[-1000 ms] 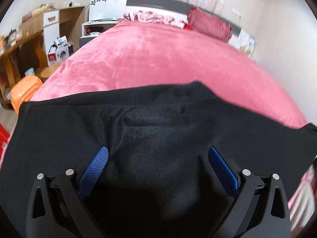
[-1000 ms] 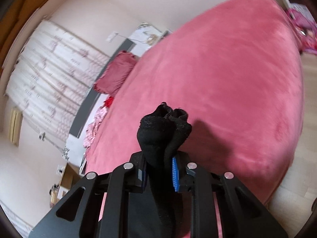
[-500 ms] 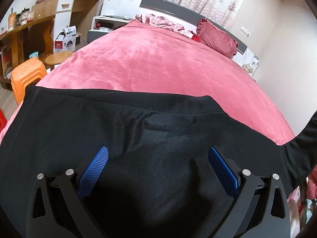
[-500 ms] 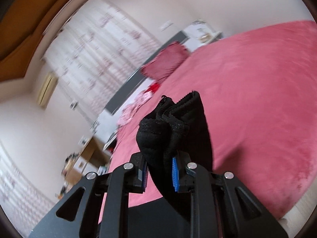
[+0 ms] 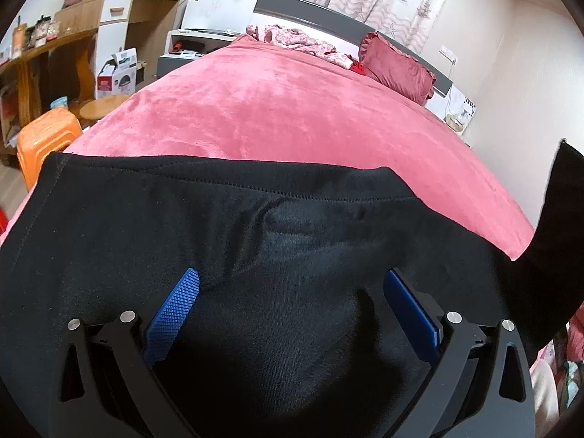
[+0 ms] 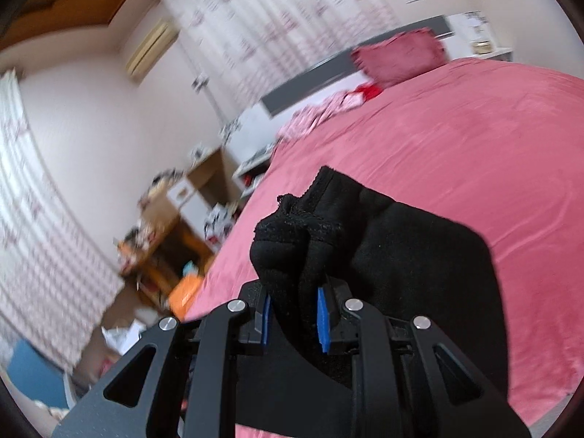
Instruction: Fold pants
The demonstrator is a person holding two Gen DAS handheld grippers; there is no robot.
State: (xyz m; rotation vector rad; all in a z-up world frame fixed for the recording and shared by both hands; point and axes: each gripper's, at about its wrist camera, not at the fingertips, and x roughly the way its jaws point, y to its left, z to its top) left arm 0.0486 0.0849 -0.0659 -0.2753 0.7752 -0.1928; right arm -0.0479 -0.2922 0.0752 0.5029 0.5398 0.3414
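The black pants [image 5: 277, 248] lie spread across the near end of the pink bed [image 5: 292, 109], with a stitched hem running left to right. My left gripper [image 5: 290, 284] is open just above the pants, its blue pads wide apart and empty. My right gripper [image 6: 294, 312] is shut on a bunched end of the black pants [image 6: 303, 233] and holds it up above the bed [image 6: 456, 146]. The lifted cloth hangs down past the right gripper. It also shows at the right edge of the left wrist view.
A red pillow [image 5: 398, 67] and crumpled floral cloth [image 5: 295, 40] lie at the head of the bed. An orange stool [image 5: 43, 138], a round wooden stool [image 5: 104, 106] and a wooden desk [image 5: 54, 54] stand to the left. Curtains hang behind the headboard.
My right gripper has swung round with the bunched pants end, now facing across the bed towards the desk side. The left gripper has tilted up a little and stays open over the pants.
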